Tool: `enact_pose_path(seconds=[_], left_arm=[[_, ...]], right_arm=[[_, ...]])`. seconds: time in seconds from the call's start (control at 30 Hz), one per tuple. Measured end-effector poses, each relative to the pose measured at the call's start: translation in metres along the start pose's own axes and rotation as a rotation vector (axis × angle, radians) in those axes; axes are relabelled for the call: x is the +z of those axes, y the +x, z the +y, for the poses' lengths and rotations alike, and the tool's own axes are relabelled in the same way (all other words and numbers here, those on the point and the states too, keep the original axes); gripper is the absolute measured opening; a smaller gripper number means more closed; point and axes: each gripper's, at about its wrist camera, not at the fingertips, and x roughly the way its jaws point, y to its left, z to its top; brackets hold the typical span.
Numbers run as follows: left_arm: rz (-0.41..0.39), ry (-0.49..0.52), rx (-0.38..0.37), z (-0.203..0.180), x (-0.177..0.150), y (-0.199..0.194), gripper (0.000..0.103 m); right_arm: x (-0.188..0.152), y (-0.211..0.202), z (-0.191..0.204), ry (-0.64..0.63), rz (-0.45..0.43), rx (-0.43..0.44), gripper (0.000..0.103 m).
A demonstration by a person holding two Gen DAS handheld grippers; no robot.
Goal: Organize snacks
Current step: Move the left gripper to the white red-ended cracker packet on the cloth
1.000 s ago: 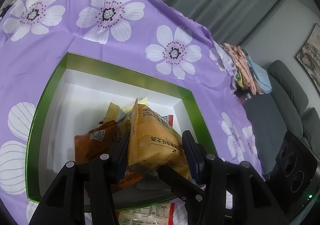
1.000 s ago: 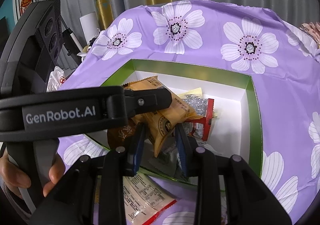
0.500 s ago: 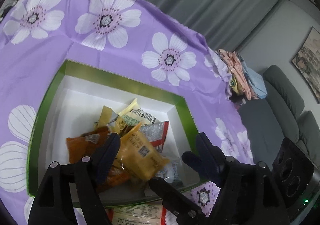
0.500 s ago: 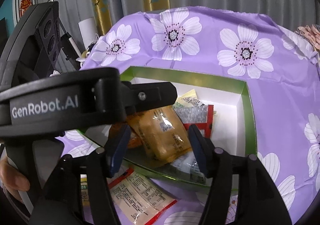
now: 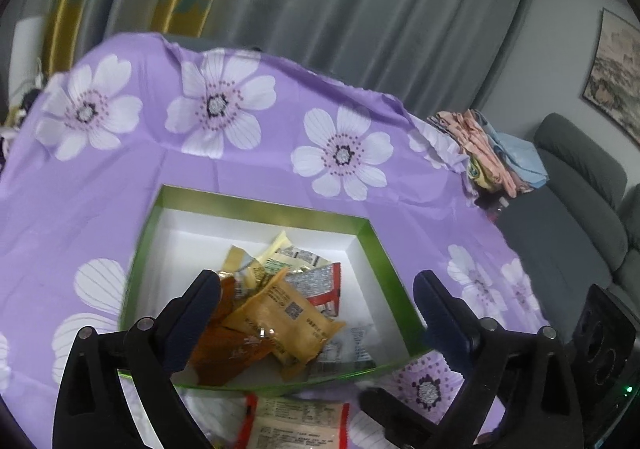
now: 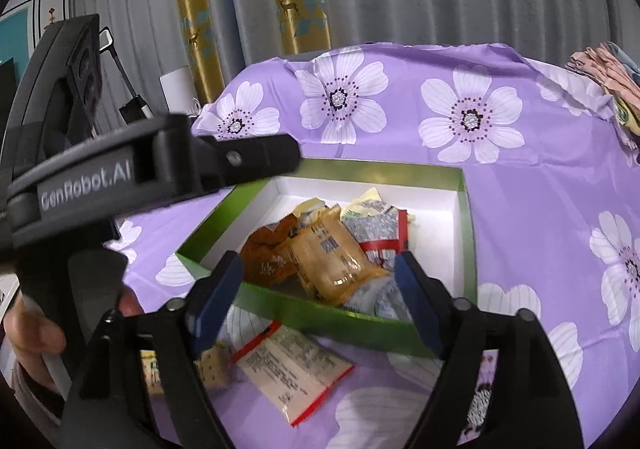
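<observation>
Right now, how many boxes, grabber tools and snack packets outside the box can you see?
Box: 1
Grippers: 2, left gripper and right gripper, both opening, empty
Packets outside the box: 2 plainly, red-edged packet and cracker packet
Total: 5

A green-rimmed box (image 6: 344, 315) with a white interior sits open just beyond the spread, opening right claw (image 6: 318, 303), holding a loose heap of snack packets. A tan packet (image 6: 334, 259) lies flat on top, an orange one (image 6: 266, 253) beside it (silver-and-red wrappers behind). Nearer than the claw's fingertips, outside the box, a red-edged white packet (image 6: 294, 369) lies flat.
</observation>
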Motion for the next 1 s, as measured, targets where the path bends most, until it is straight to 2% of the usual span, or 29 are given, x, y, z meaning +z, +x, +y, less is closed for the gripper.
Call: enact_pose_path(seconds=[0.13,0.2,0.47,0.6,0.77,0.83,1.0], left_arm=[[-0.01,0.032,0.031,-0.006,-0.003,-0.013,0.099],[-0.007,0.042,0.038,-0.009,-0.004,-0.019,0.1],[-0.032,0.082,0.09,-0.012,-0.014,-0.046,0.101],[-0.032,0.064,0.076,-0.005,-0.018,-0.051,0.101],[-0.023,-0.029,-0.008,0.019,-0.017,-0.061,0.101],[-0.049,-0.074,-0.033,0.034,-0.016,-0.071,0.101],[-0.158,-0.068,-0.058,0.056,-0.023,-0.093,0.101]], right_arm=[[-0.005,-0.01,-0.004,0.03,-0.005,-0.004,0.091],[-0.007,-0.013,-0.007,0.046,-0.001,-0.003,0.097],[-0.018,-0.03,-0.013,0.083,-0.001,0.0,0.098],[-0.024,-0.031,-0.013,0.097,0.02,0.0,0.098],[-0.033,-0.035,-0.013,0.112,0.035,-0.004,0.098],[-0.037,-0.036,-0.014,0.119,0.04,-0.005,0.098],[-0.043,-0.033,-0.017,0.144,0.059,-0.003,0.098]])
